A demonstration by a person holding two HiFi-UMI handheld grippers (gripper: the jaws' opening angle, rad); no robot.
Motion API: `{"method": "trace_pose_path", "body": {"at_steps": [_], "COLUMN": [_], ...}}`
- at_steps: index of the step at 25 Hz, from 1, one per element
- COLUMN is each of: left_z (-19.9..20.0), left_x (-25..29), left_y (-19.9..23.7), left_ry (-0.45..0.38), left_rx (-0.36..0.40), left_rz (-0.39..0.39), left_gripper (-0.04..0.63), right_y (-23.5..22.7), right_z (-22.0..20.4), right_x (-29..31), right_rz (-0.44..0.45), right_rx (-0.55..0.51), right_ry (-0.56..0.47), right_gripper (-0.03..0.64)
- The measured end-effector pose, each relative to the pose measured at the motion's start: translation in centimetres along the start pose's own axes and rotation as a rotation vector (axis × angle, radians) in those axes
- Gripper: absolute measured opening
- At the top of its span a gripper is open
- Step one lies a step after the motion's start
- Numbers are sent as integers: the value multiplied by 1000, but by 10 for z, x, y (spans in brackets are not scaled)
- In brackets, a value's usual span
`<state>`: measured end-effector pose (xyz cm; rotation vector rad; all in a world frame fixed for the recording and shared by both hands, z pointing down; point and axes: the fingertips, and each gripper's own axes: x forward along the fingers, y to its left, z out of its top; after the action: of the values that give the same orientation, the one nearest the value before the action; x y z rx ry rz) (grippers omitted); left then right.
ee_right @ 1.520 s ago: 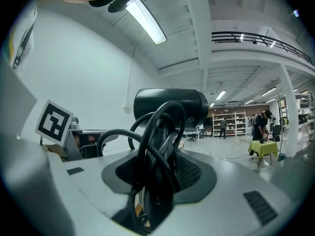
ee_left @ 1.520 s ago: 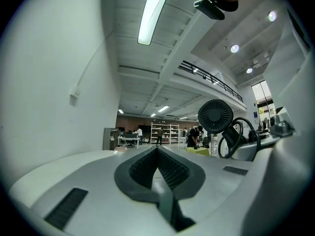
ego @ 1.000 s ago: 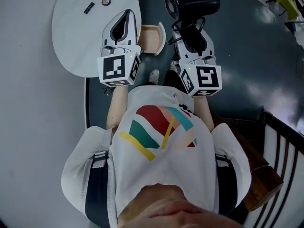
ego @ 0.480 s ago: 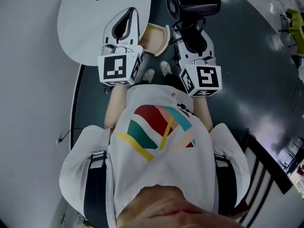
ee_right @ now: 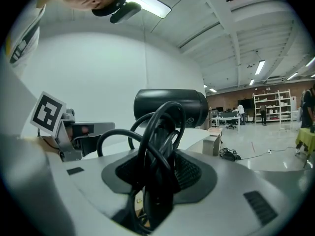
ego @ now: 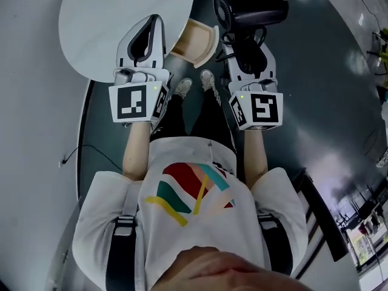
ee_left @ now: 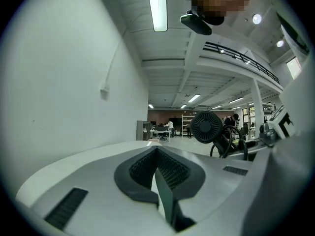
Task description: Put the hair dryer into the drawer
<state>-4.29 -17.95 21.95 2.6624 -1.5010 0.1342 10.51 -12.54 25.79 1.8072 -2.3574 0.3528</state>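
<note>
A black hair dryer [ego: 250, 6] with its coiled black cord hangs out ahead of my right gripper [ego: 244, 34], which is shut on its handle and cord. In the right gripper view the hair dryer's barrel [ee_right: 172, 107] stands above the right gripper [ee_right: 156, 183], and cord loops fill the gap between the jaws. A pale wooden drawer [ego: 196, 42] stands open between the two grippers, lower down. My left gripper [ego: 154, 19] is shut and empty, over the edge of the white table. From the left gripper [ee_left: 157, 154] the hair dryer's rear grille [ee_left: 207, 127] shows to the right.
A white round table [ego: 100, 32] lies at the left, with the drawer under its right edge. The person's shoes [ego: 182, 88] stand on the dark floor [ego: 315, 71] just short of the drawer. A thin cable [ego: 91, 153] runs along the floor at the left.
Both grippers have sunk lower and tipped downward, the hair dryer still in the right one. The left gripper has drifted left. The person's legs and shoes now show between the arms.
</note>
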Motion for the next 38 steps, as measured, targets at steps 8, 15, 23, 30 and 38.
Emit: {"method": "trace_pose_path", "body": {"at_steps": [8,15,23,30,38], "left_z": [-78,-151,-227,-282,-317], "left_x": [31,39,42,44,27], "left_y": [-35,-64,-79,-66,-41], "left_ry": [24,70,159,224,275], "left_rx": [24,24,-53,-26,-6], "left_rz": [-13,-75,-93,-34,13], "left_gripper": [14,14,14,14,14], "right_y": [-34,-31,-27,-25,-10], "right_z": [-92,-171,-239,-290,-352], "right_x": [25,39,39,37,60], "right_rz": [40,55,121,230,406], "right_rx": [-16,-20,-59,-135,-268], "right_ry": [60,151,270,404,632], "right_gripper": [184,184,184,183,184]}}
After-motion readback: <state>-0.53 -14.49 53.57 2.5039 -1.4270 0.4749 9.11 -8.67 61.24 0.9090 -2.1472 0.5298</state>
